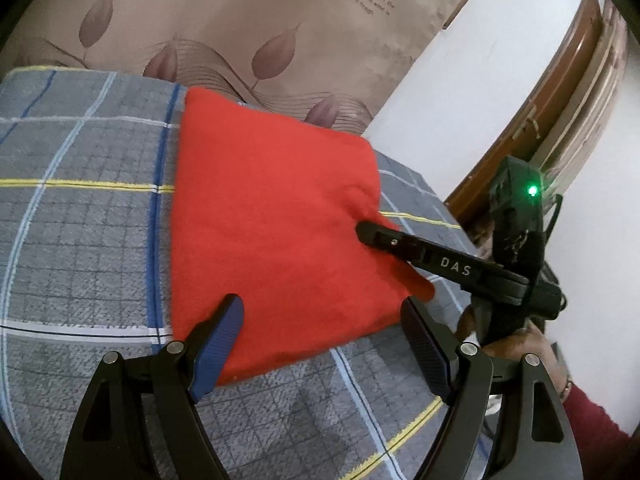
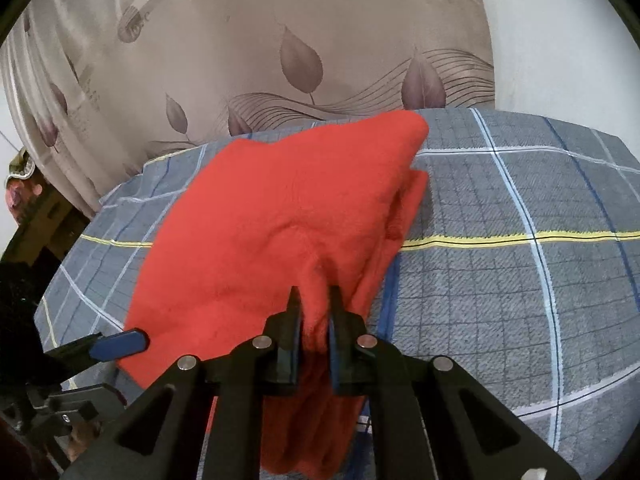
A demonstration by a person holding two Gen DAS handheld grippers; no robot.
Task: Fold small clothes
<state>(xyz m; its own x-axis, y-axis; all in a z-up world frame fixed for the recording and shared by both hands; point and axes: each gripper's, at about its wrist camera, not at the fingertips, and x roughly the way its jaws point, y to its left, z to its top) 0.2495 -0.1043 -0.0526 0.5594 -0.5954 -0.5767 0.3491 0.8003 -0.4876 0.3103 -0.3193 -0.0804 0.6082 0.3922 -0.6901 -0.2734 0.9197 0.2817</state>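
A folded red cloth (image 1: 276, 220) lies on the grey checked bed cover (image 1: 80, 220). In the left wrist view my left gripper (image 1: 324, 312) stands open just over the cloth's near edge, and its blue pads touch nothing. My right gripper (image 1: 370, 232) comes in from the right with its tip on the cloth's right edge. In the right wrist view the right gripper (image 2: 316, 300) is shut on a pinched ridge of the red cloth (image 2: 260, 220), which bunches up between its fingers. A blue pad of the left gripper (image 2: 120, 344) shows at the cloth's lower left corner.
A beige curtain with a leaf print (image 2: 300, 60) hangs behind the bed. A white wall (image 1: 460, 80) and a brown wooden frame (image 1: 560, 92) are to the right. A person's hand (image 1: 516, 344) and red sleeve (image 1: 592, 432) hold the right gripper. The bed cover (image 2: 500, 240) stretches wide beside the cloth.
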